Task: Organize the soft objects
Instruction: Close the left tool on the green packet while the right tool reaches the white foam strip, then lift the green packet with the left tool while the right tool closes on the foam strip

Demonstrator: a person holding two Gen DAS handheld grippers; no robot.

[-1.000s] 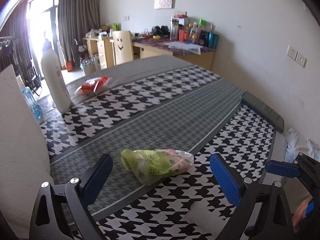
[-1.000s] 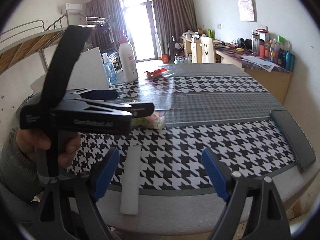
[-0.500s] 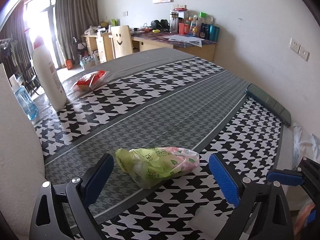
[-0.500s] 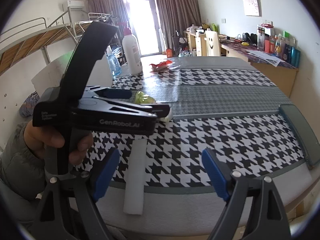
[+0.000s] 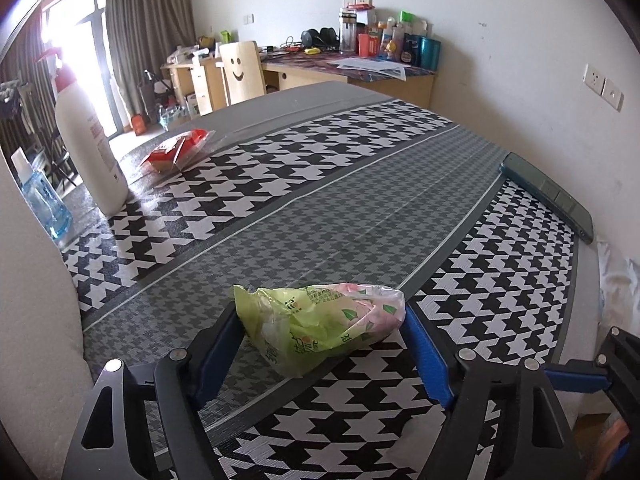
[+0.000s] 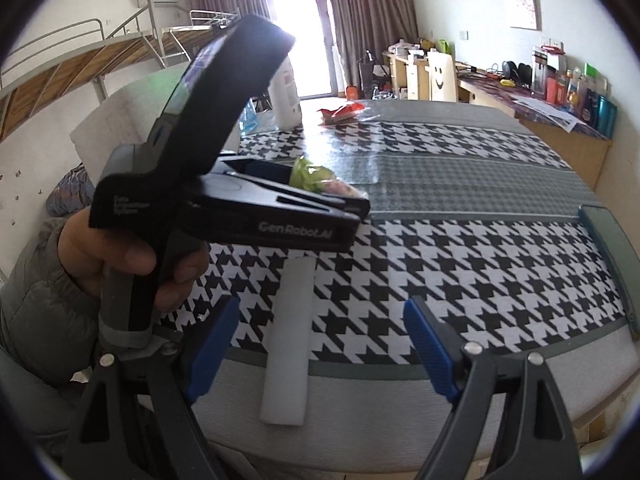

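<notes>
A: Where's the green snack bag (image 5: 320, 326)?
B: On the worktop (image 5: 360, 208), between the left claw (image 5: 324, 350) pads, which are closing.
A: Right claw (image 6: 320, 350)?
B: Spread, over the white foam strip (image 6: 290, 344).

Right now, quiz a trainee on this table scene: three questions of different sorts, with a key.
1. True or false: the green and pink packet lies between the left gripper fingers.
2. What lies on the table in front of the right gripper? A) white foam strip B) red packet C) white bottle
3. Fill in: the right gripper holds ____.

Key: 1 true, its jaws are closing; 2 A; 3 nothing.
</notes>
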